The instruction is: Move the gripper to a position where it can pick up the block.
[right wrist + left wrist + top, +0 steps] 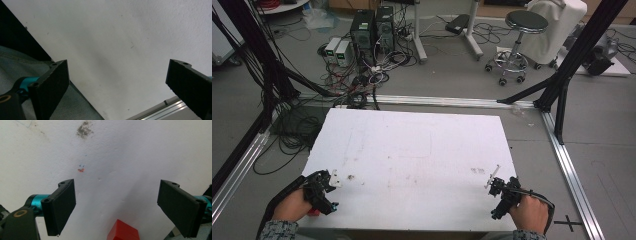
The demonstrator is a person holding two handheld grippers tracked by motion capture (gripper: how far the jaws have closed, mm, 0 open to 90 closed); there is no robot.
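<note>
In the left gripper view, a small red block (123, 231) is cut off by the bottom edge, so just its top corner shows between the jaws. In the high view it is a red sliver (313, 212) mostly hidden under the left gripper (323, 190) and hand. A tiny orange-red fleck (80, 170) on the white foam tabletop (130, 157) is too small to identify, perhaps a paint mark.

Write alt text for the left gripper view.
The left tool hangs open over a white table, with a red block low between its jaws. A small orange mark and a grey smudge lie ahead.
</note>
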